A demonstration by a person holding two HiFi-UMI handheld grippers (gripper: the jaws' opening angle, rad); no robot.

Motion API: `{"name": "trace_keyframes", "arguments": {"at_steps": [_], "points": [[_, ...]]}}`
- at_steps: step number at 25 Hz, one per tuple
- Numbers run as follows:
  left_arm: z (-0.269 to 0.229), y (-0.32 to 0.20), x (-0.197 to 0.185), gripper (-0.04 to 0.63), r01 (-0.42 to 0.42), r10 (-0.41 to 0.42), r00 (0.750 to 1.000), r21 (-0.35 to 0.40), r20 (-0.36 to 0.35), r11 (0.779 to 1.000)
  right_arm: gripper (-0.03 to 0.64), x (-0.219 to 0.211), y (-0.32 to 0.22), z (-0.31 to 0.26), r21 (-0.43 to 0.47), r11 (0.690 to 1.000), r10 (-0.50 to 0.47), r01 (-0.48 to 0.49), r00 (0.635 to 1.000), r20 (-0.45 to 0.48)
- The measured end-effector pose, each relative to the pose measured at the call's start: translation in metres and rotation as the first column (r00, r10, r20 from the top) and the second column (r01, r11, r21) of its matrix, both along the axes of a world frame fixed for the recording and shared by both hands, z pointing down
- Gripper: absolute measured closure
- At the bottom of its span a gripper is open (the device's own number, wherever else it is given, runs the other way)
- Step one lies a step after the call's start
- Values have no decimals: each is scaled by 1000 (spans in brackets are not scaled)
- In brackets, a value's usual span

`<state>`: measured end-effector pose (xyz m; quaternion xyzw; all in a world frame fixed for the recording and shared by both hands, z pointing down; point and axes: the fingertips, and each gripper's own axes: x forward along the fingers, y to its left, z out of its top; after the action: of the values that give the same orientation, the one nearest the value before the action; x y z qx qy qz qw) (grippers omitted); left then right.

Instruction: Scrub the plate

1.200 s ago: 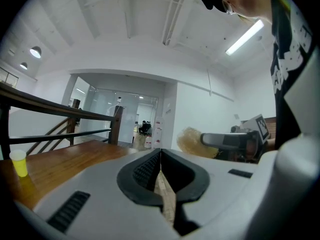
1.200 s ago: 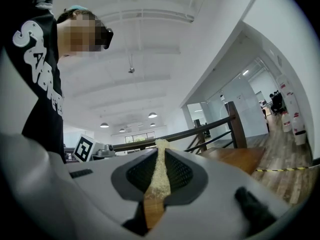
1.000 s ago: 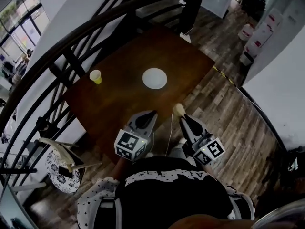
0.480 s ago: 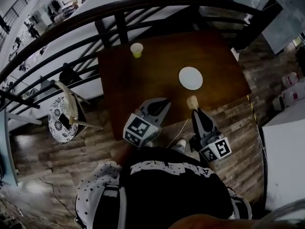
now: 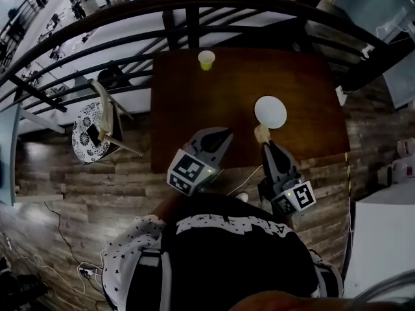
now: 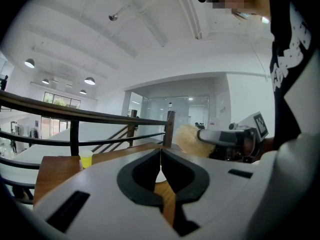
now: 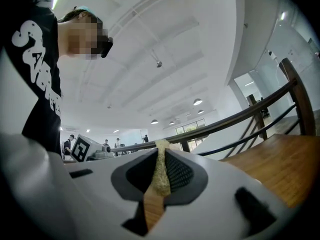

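Note:
A round white plate lies on the dark brown table, toward its right side. My right gripper is shut on a tan sponge, which hovers just short of the plate's near rim; in the right gripper view the sponge sits pinched between the jaws. To the left of it, my left gripper is over the table's near edge. In the left gripper view the left gripper has its jaws meeting, with nothing held, and the sponge shows at the right.
A small yellow cup stands at the table's far edge, by a dark railing; the left gripper view shows the cup too. A chair with a patterned cushion stands left of the table. Wooden floor surrounds it.
The head view has swung round, so the table now sits squarer in the frame. My right gripper has carried the sponge closer to the plate. The left gripper stays beside it.

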<state>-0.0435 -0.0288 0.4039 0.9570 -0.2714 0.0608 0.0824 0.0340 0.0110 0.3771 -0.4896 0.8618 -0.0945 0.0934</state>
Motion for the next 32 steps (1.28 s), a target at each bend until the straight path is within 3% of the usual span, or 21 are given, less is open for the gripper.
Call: {"name": "trace_keyframes", "arguments": {"at_steps": [17,27,32], "points": [[-7,18,26,580,174,-175,984,16,29,985,568,37,8,-3,18,989,-146,146,989,35],[-10,40,64,581,252,-252,967,23,26,967,568,87,25,0,16,977,-211,210,977,12],[-9,50,74,580,296,-297,953,19,52,955,568,101,24,3,6,972,-236,236,970,52]]}}
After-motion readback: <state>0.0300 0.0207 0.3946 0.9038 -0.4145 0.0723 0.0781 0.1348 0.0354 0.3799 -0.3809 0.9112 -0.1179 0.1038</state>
